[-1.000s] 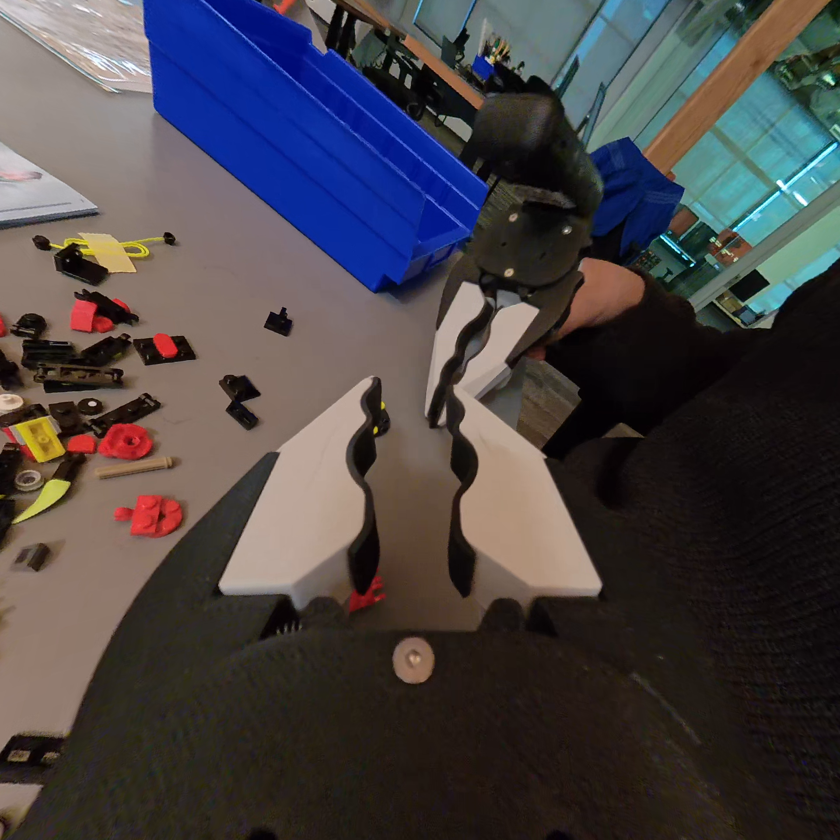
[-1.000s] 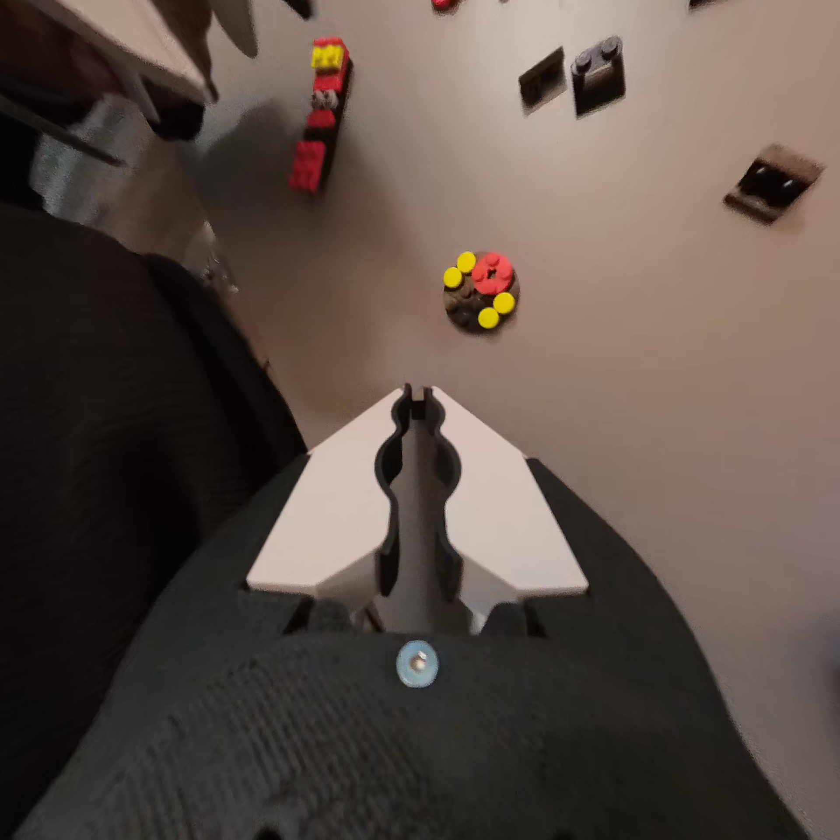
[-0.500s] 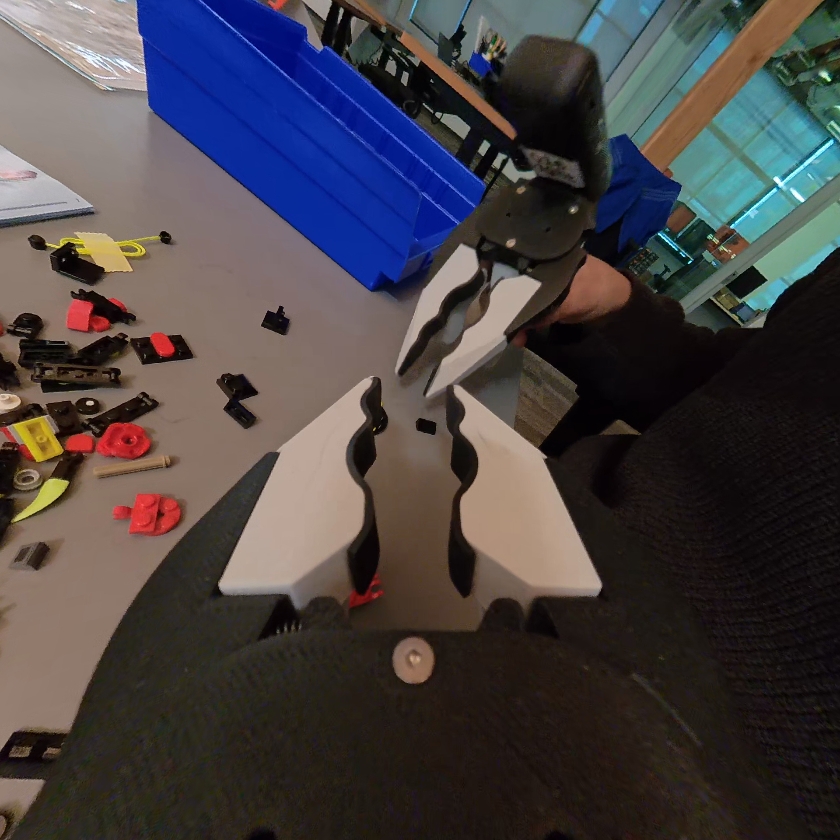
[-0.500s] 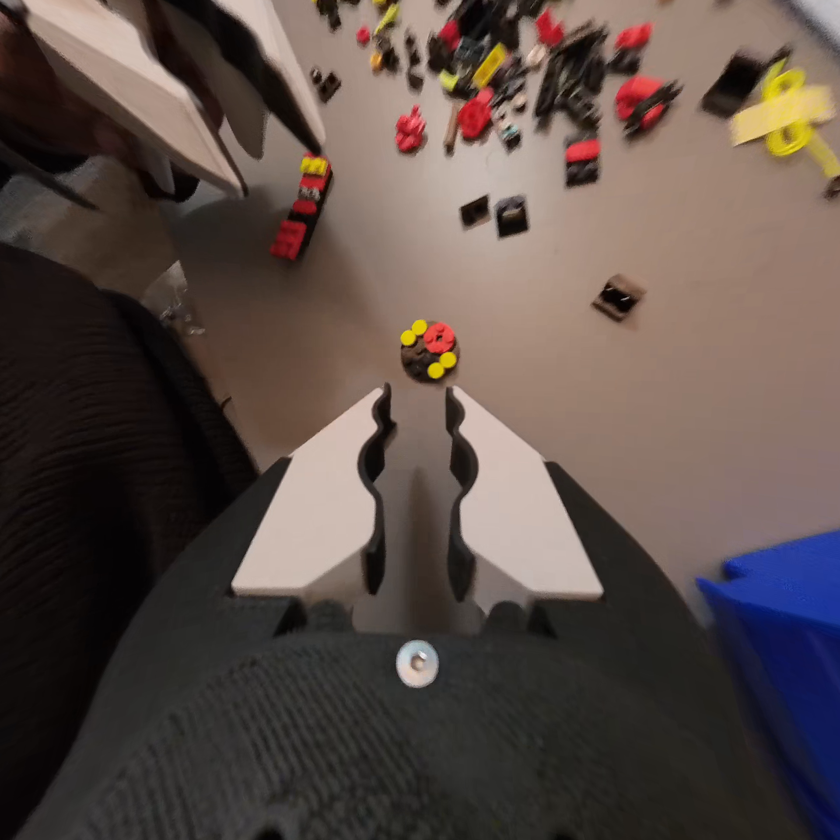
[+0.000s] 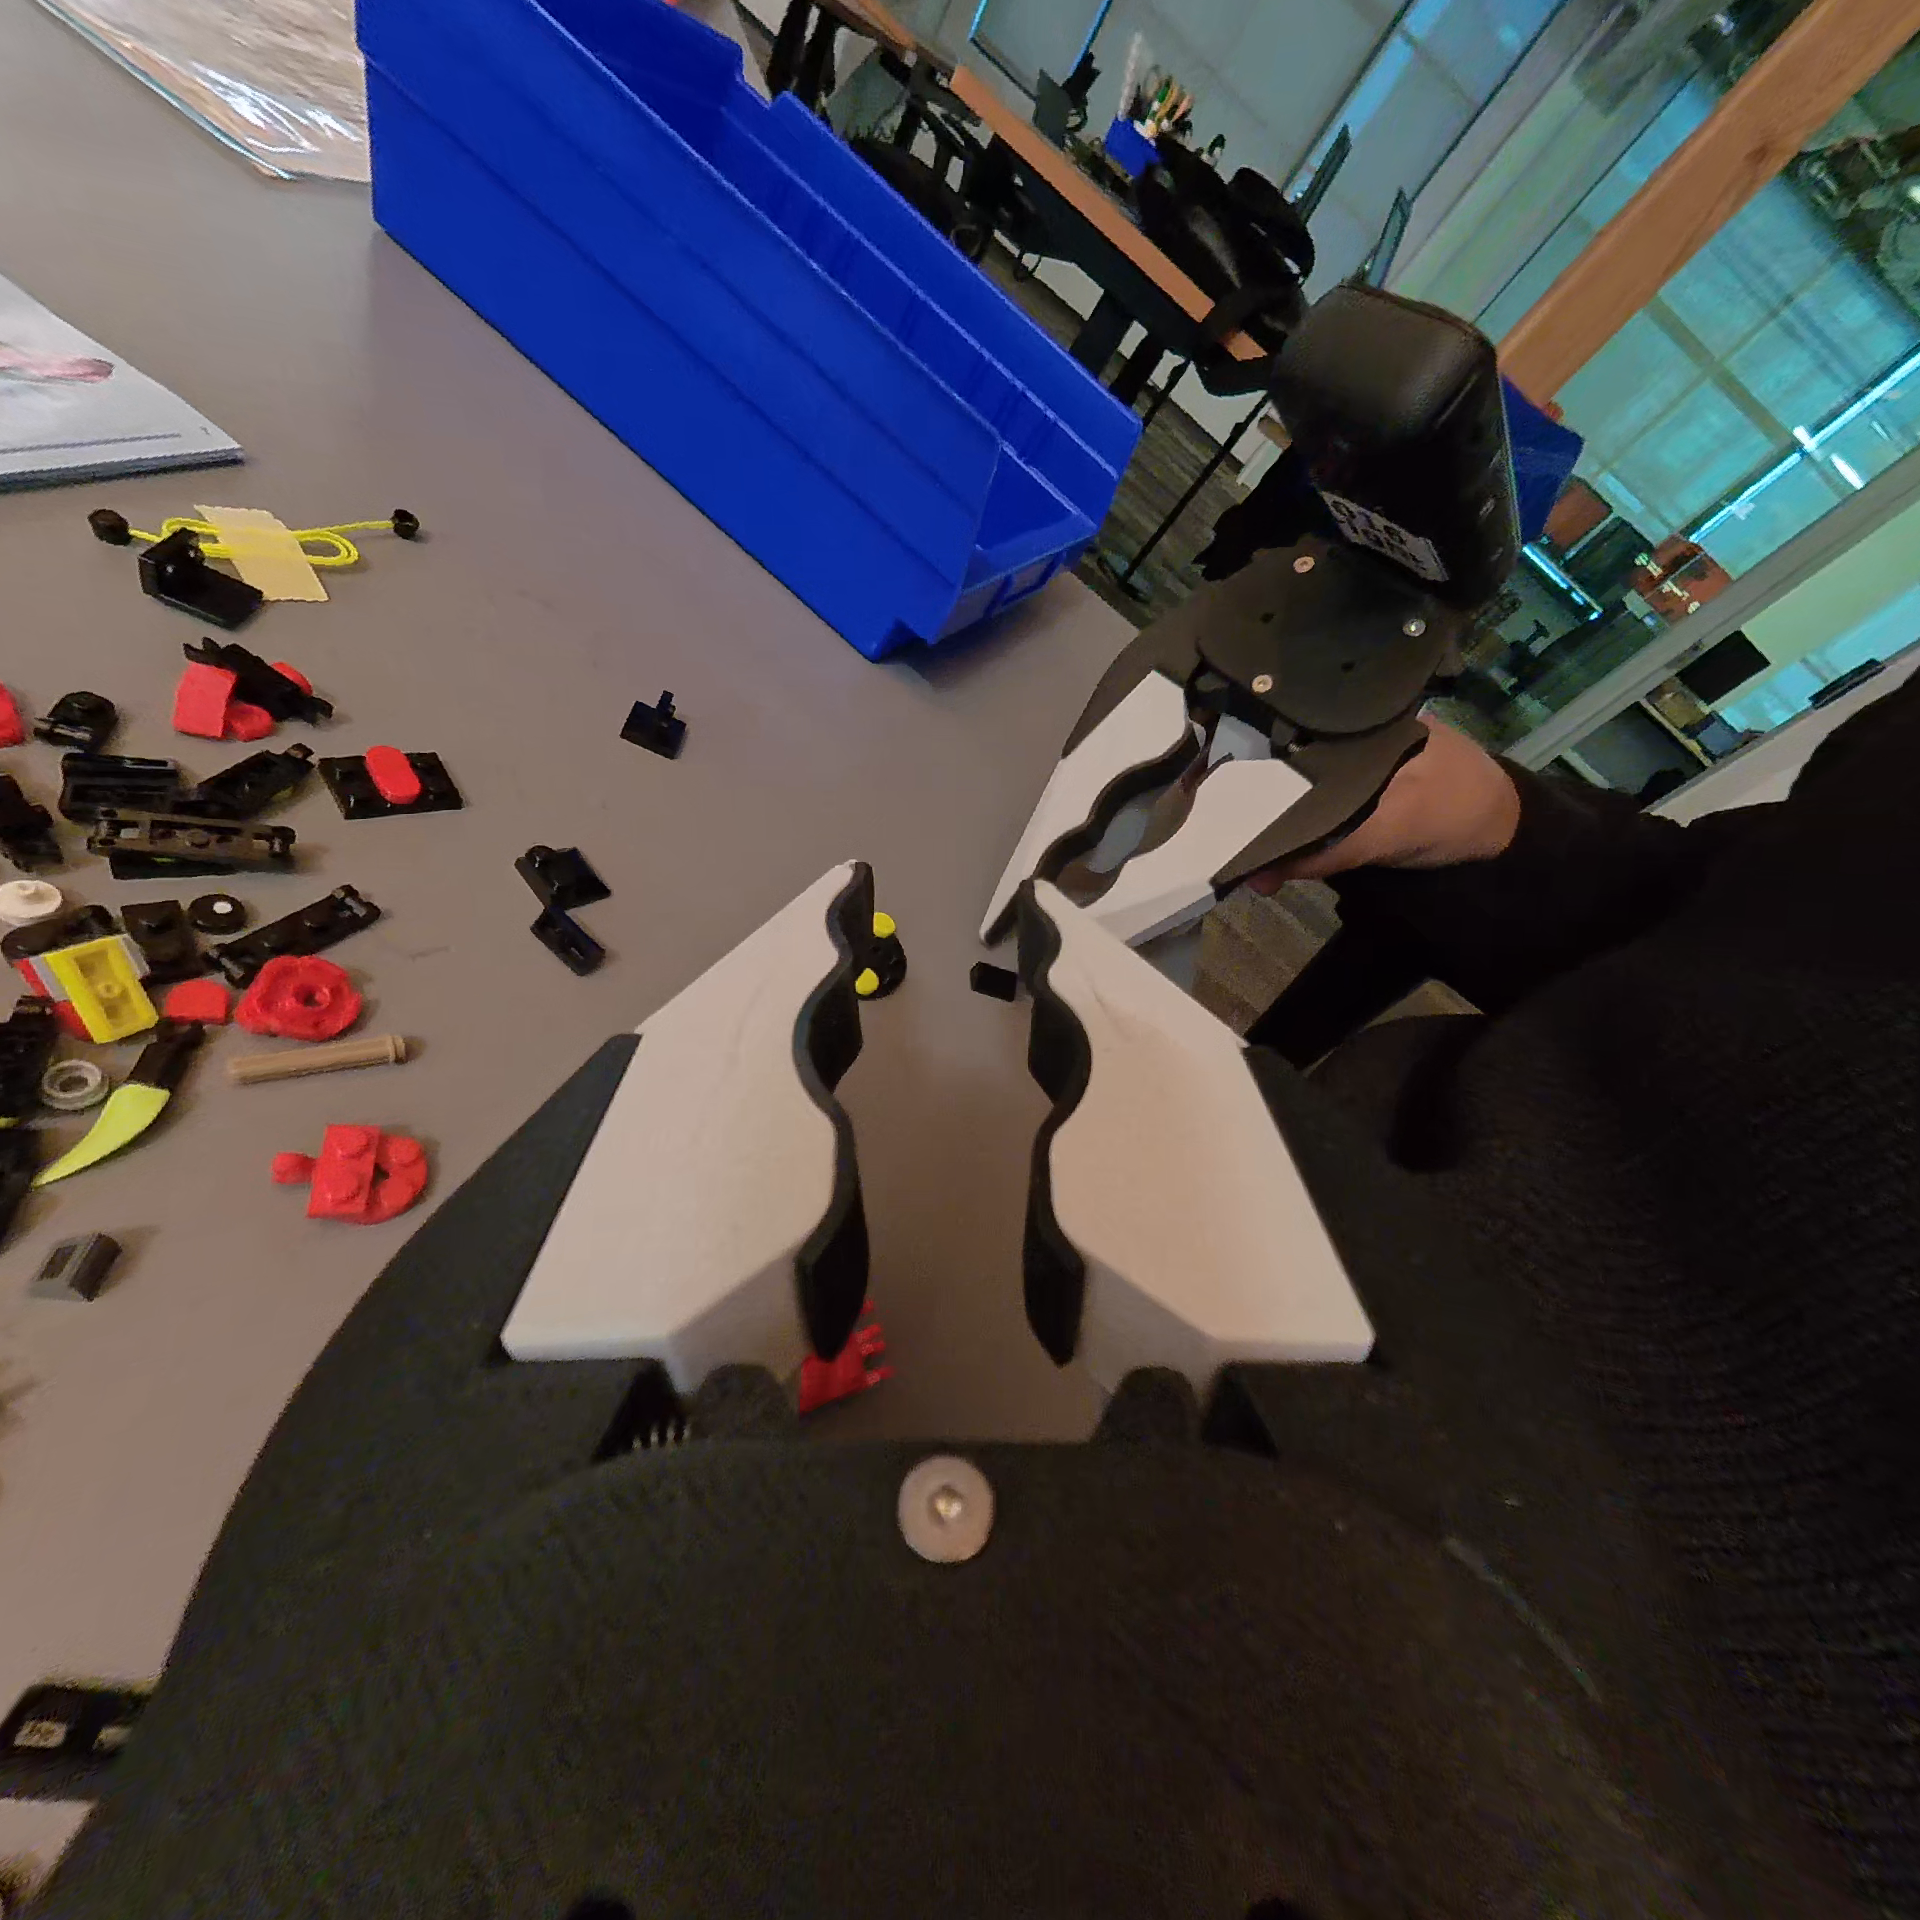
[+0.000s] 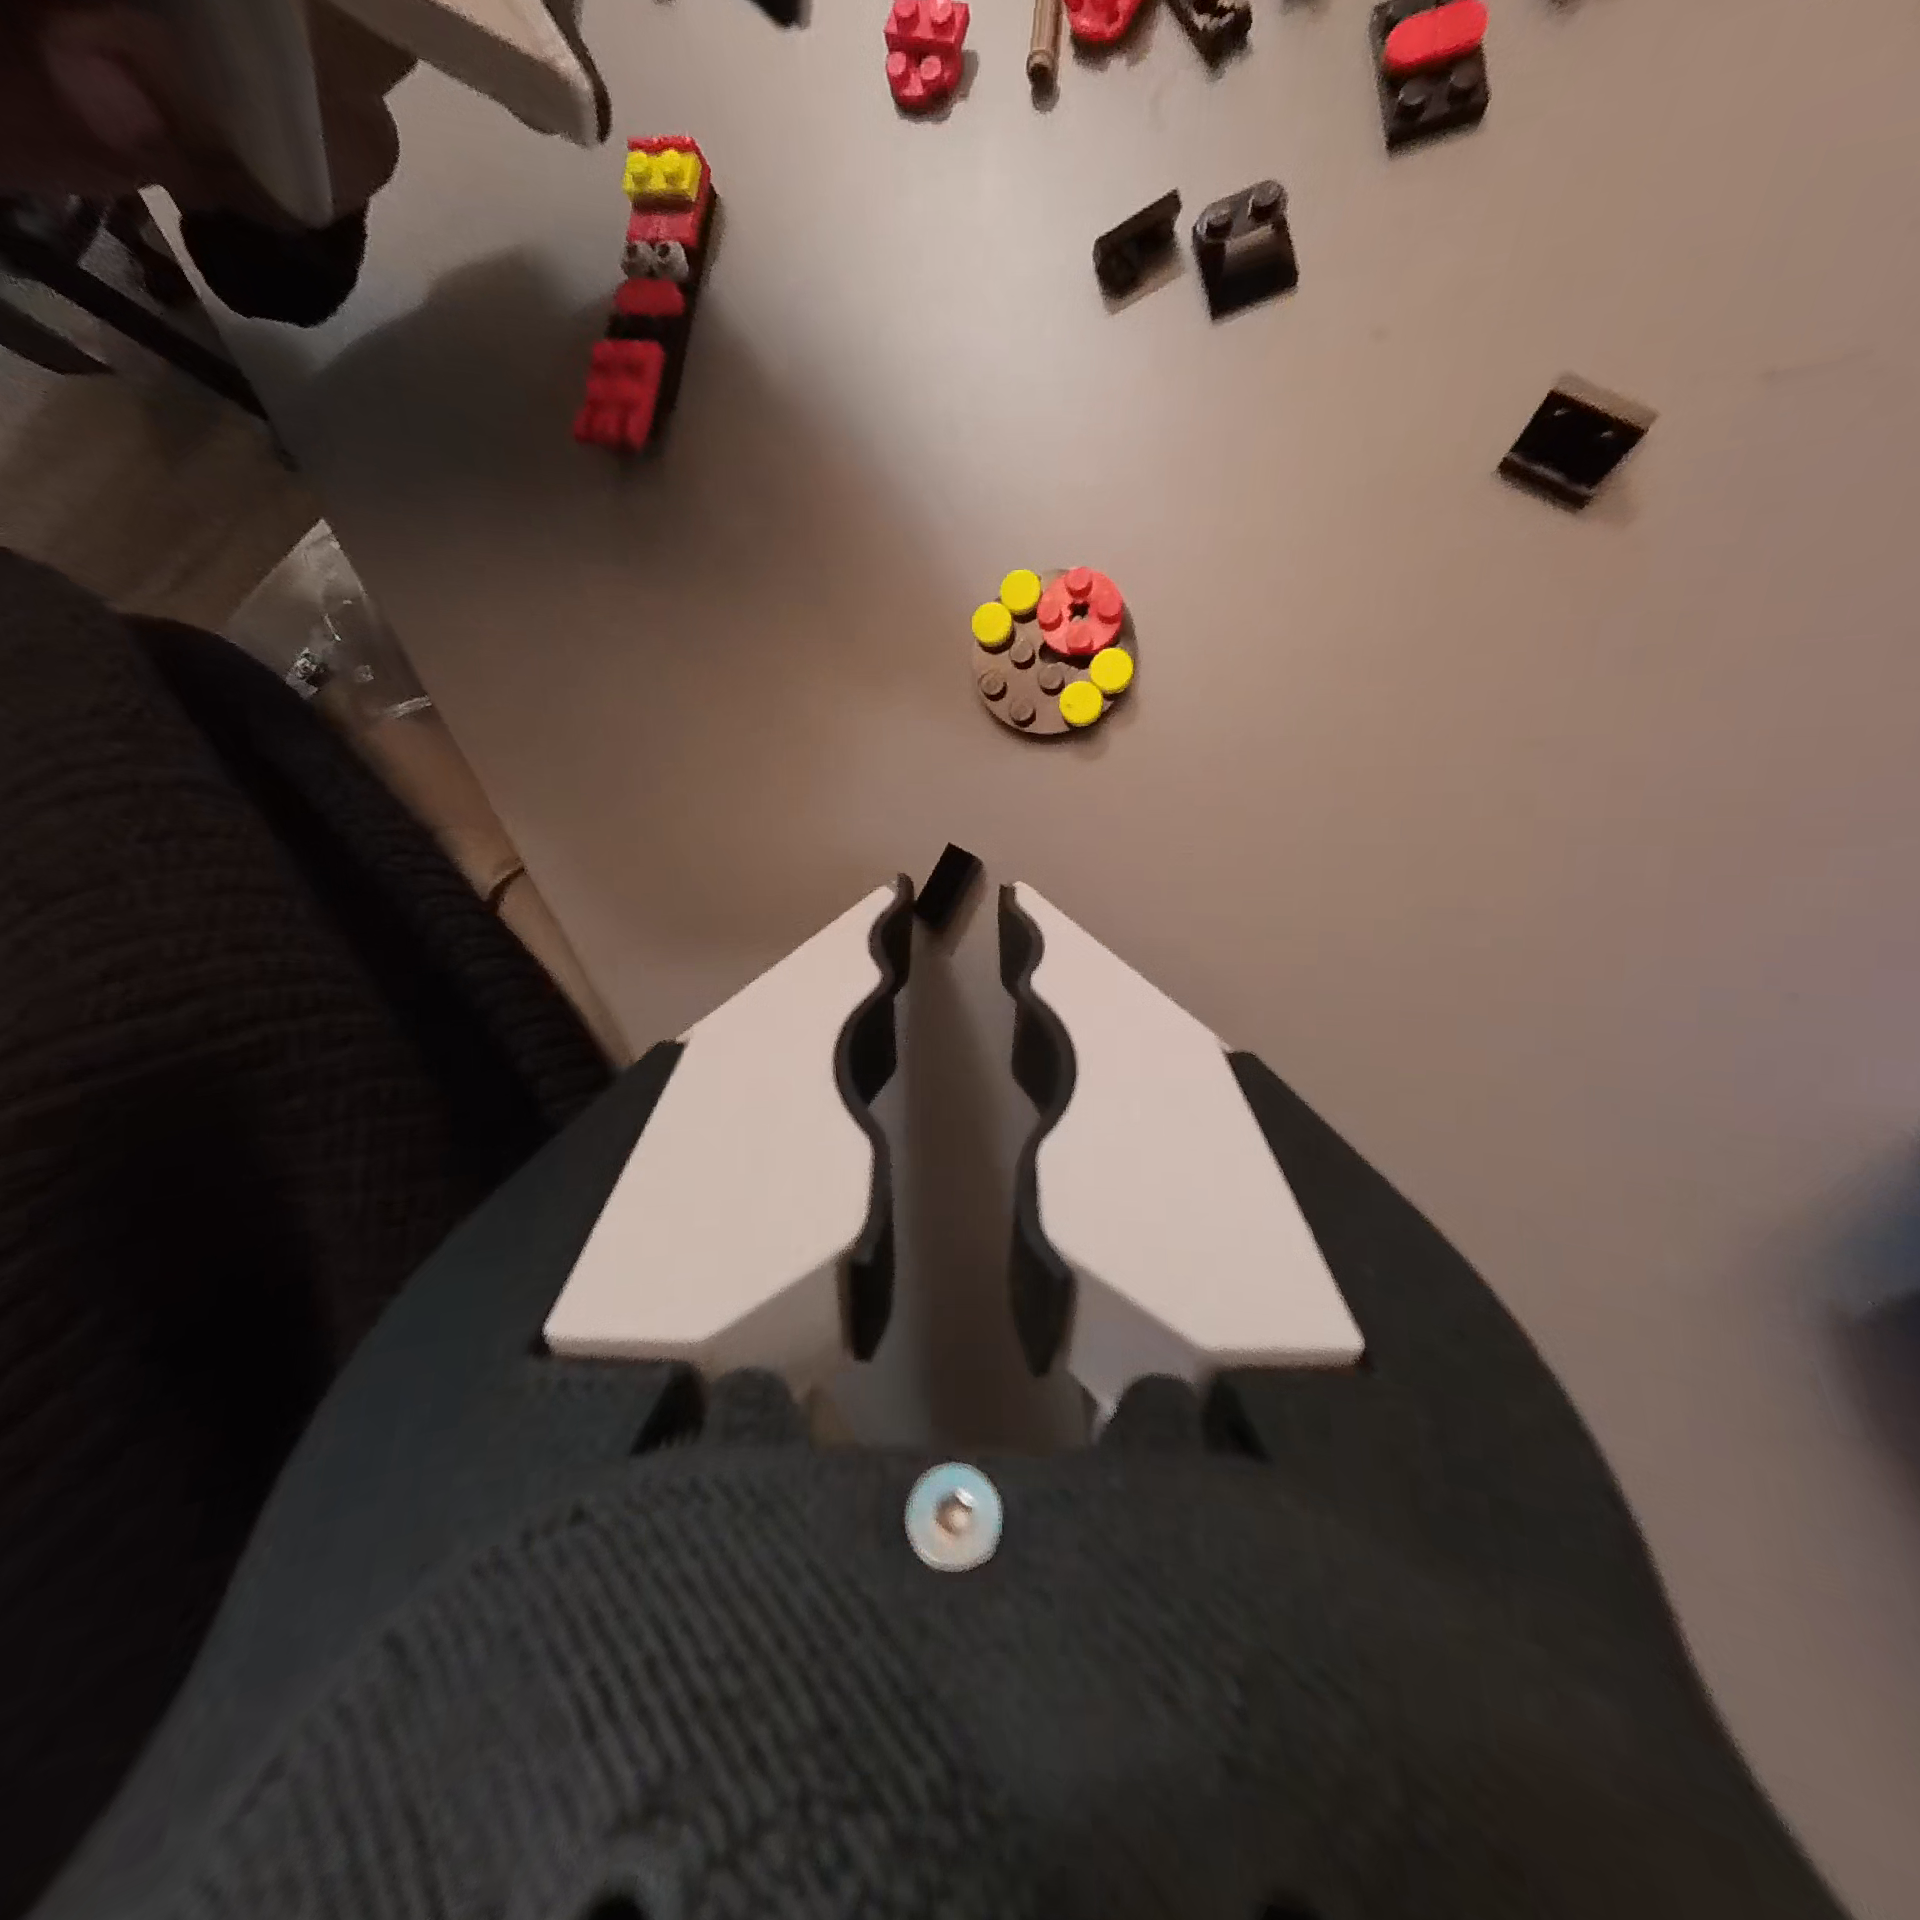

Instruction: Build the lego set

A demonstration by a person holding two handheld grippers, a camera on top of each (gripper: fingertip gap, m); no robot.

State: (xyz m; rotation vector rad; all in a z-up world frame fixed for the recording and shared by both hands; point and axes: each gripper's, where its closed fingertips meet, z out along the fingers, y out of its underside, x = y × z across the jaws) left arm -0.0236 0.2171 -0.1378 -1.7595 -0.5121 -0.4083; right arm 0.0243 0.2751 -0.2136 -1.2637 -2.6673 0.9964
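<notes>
A small black piece (image 6: pixel 945 883) lies on the grey table between the tips of my right gripper (image 6: pixel 953 894). That gripper is open, and the piece sits close to its left finger. Just beyond it is a round dark plate (image 6: pixel 1051 652) carrying a red round piece and several yellow studs. A red, yellow and black strip assembly (image 6: pixel 644 301) lies farther left. My left gripper (image 5: pixel 940 904) is open and empty above the table. From it I see the black piece (image 5: pixel 992 980), the round plate (image 5: pixel 878 951) half hidden by my left finger, and the right gripper (image 5: pixel 1143 831).
A long blue bin (image 5: pixel 727 312) stands at the back. Many loose red, black and yellow pieces (image 5: pixel 156 831) lie to the left, with a booklet (image 5: pixel 83 416) behind them. Black plates (image 6: pixel 1247 244) lie past the round plate. The table edge runs beside the right gripper. Across from one pair of fingers to the other is roughly 11 cm.
The right gripper was shut at its tips, then opened and lifted, leaving the small black piece on the table. It has come back down around the piece. The left gripper has stayed put.
</notes>
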